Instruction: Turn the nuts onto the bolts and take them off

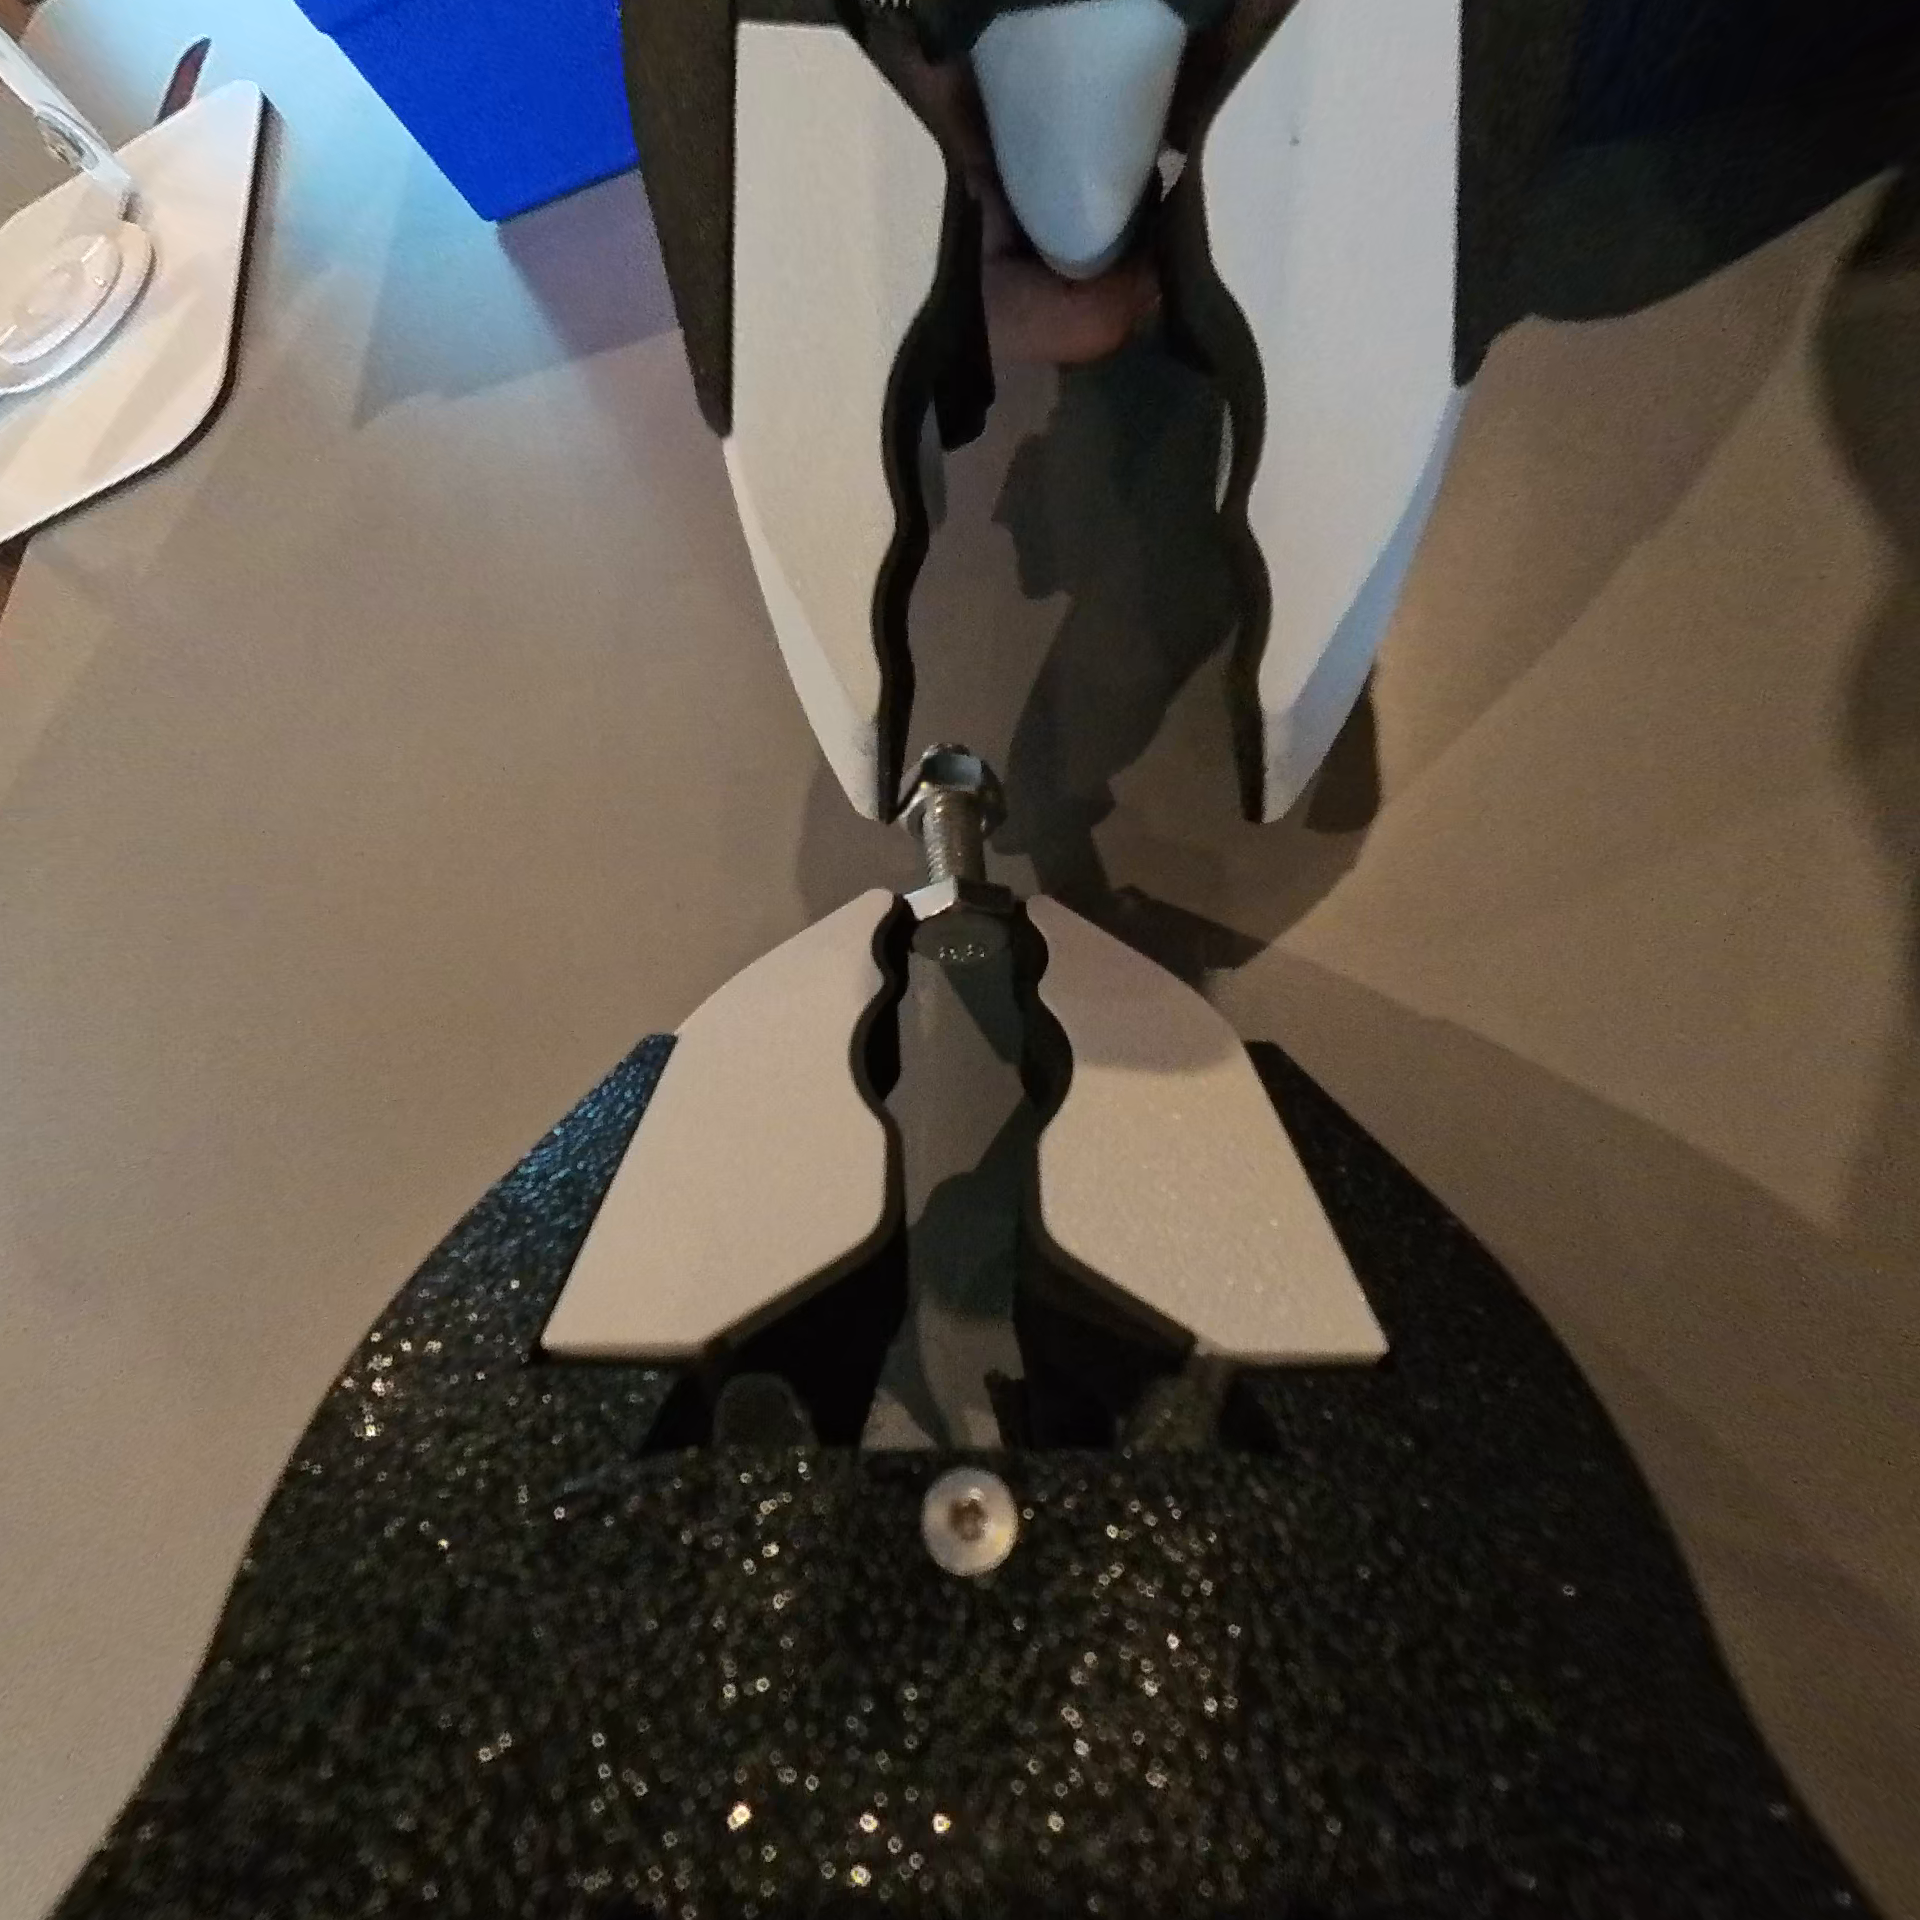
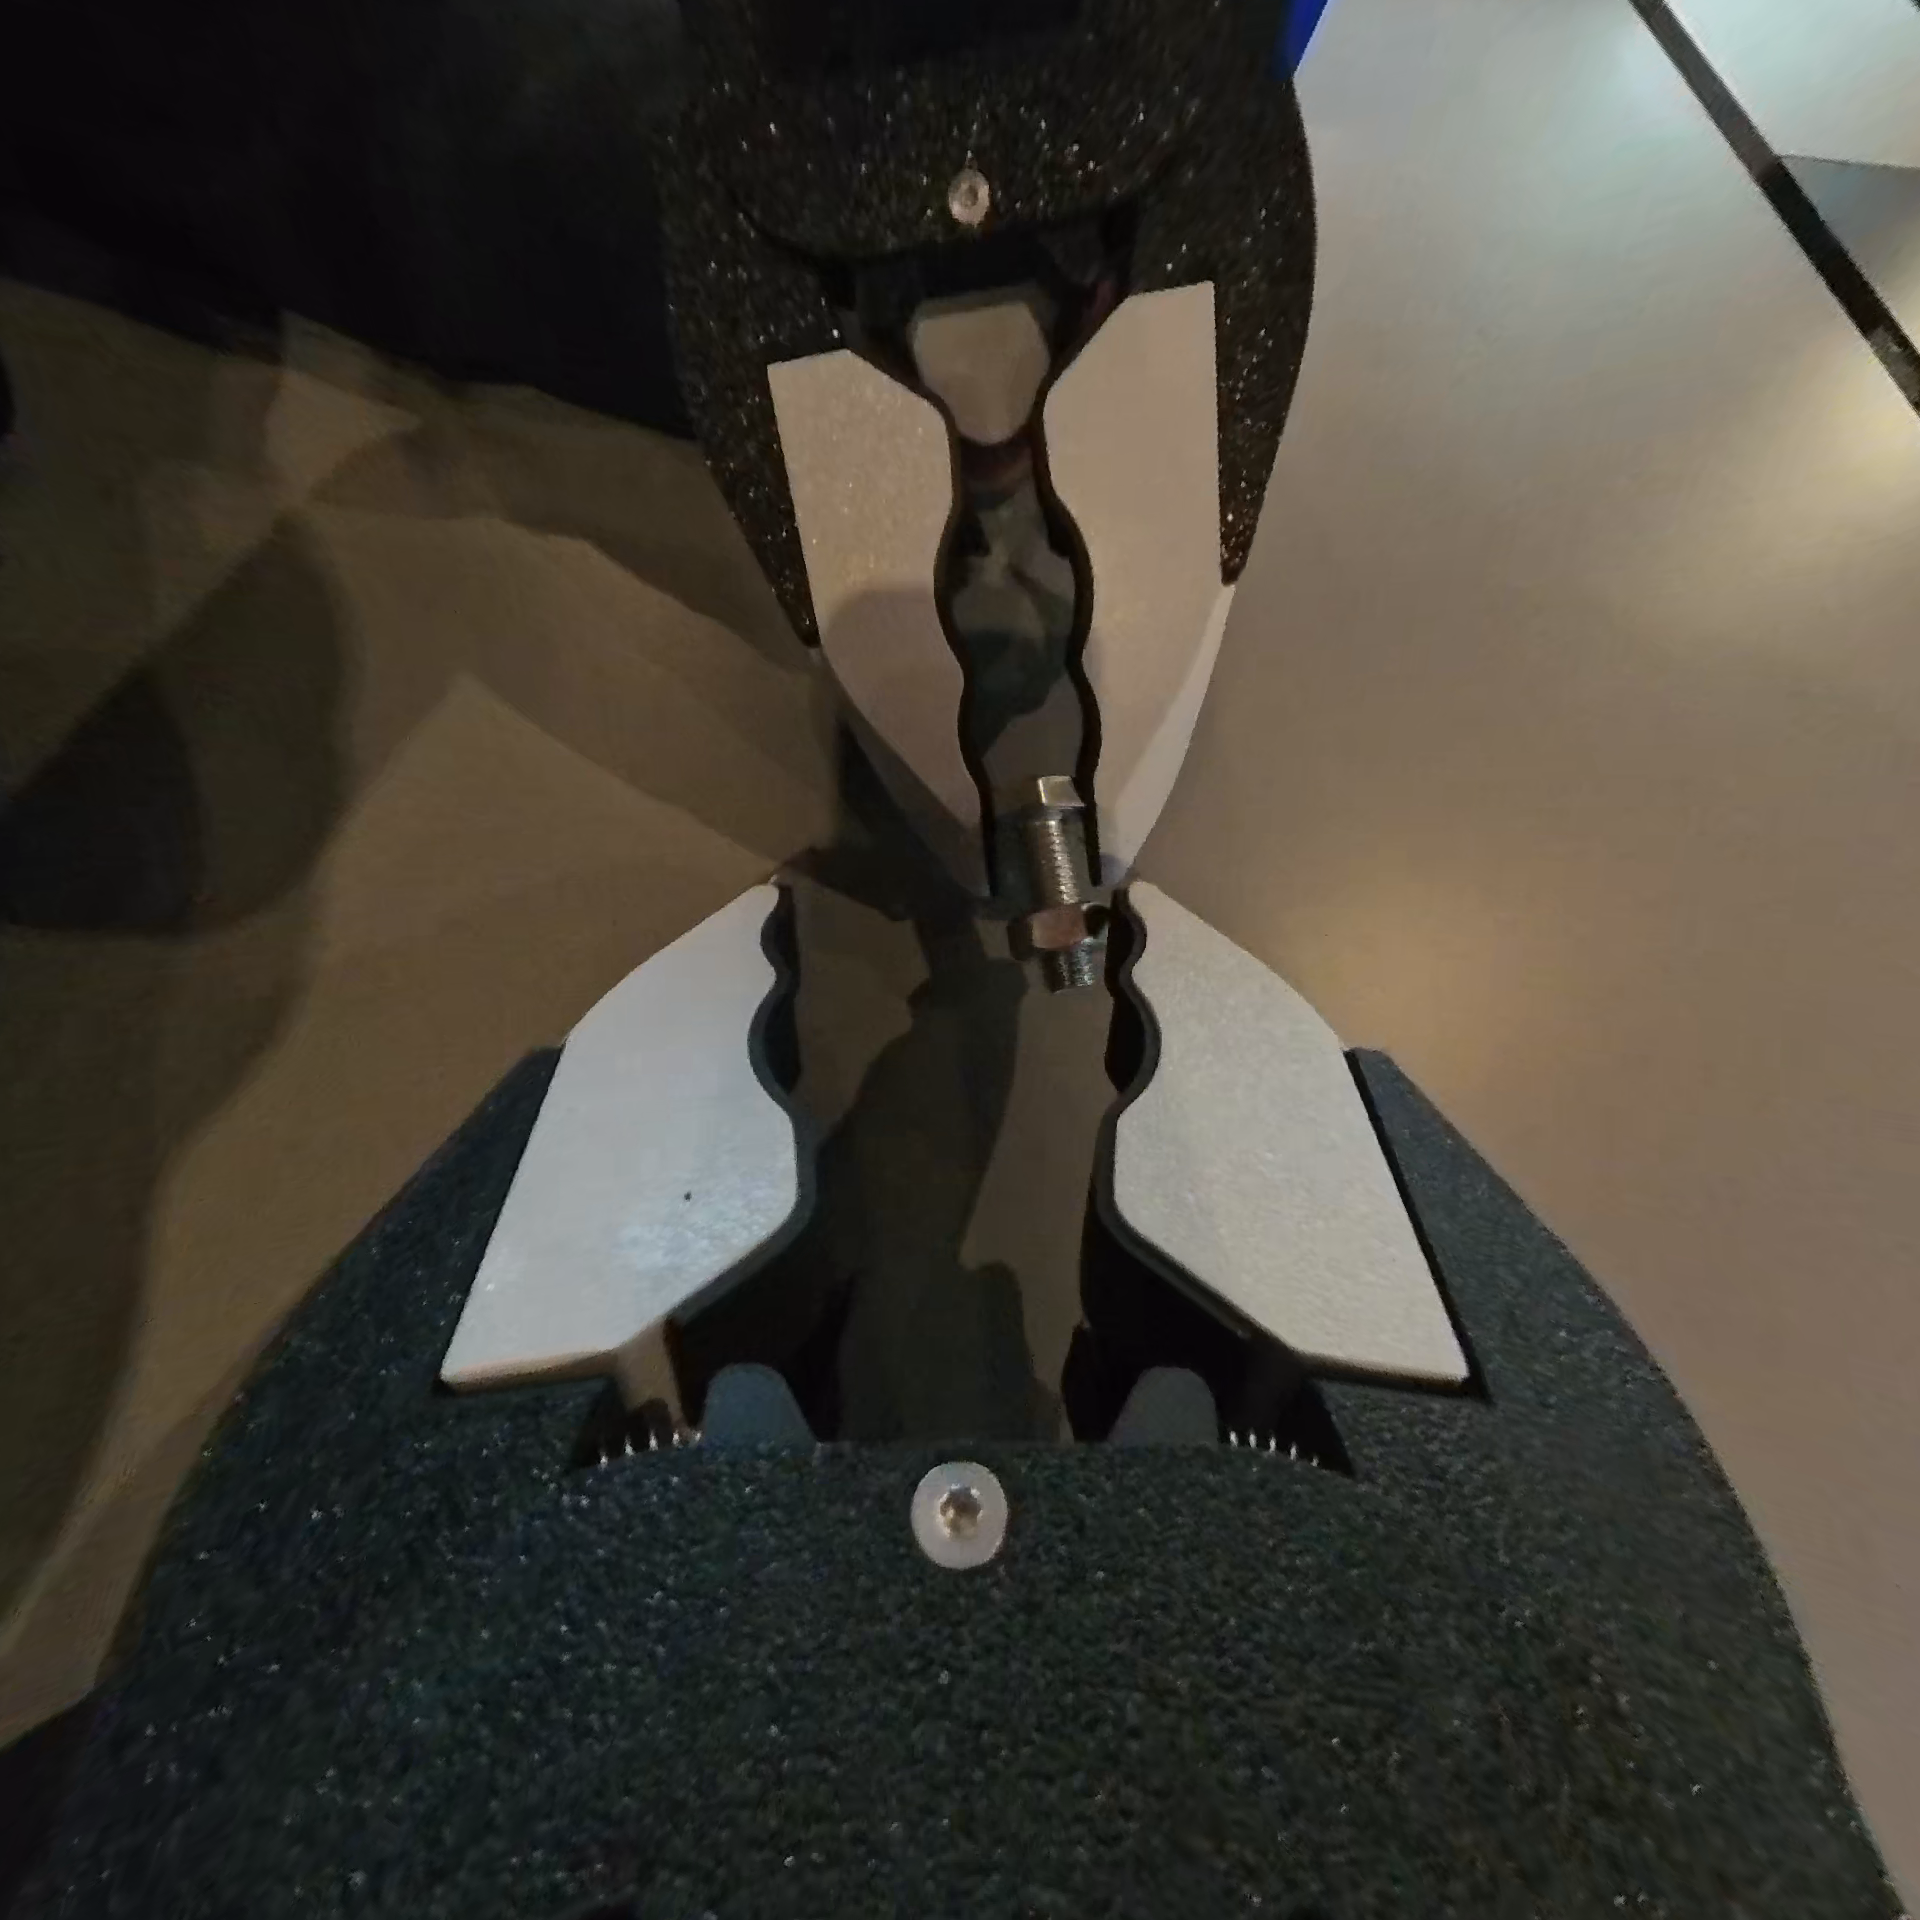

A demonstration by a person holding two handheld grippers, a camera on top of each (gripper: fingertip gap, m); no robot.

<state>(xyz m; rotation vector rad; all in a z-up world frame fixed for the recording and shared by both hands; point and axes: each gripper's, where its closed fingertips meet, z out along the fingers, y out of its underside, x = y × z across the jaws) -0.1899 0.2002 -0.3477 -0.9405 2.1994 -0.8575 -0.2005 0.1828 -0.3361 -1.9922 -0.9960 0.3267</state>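
Closest to my left wrist camera, the left gripper (image 1: 961,914) has its pale fingers drawn in on the hex head of the bolt (image 1: 951,831), pinching it at the fingertips. I see the threaded shank running away from me toward the right gripper (image 1: 1070,810), whose jaws are spread wide; a nut (image 1: 951,774) sits on the far end of the shank, just beside one of its fingertips. All this hangs over a beige table (image 1: 416,831). Off at the far left I make out a white tray (image 1: 177,312) with a clear plastic piece (image 1: 73,260) lying on it, and a blue box (image 1: 499,94) behind; I cannot tell what the box holds.

Nearest my right wrist camera, the right gripper (image 2: 951,925) stands with jaws parted. I see the nut (image 2: 1049,933) threaded on the bolt (image 2: 1049,847), close by the inner edge of one finger (image 2: 1226,1039); whether they touch I cannot tell. Beyond, the left gripper (image 2: 1044,821) clamps the bolt head between its tips.
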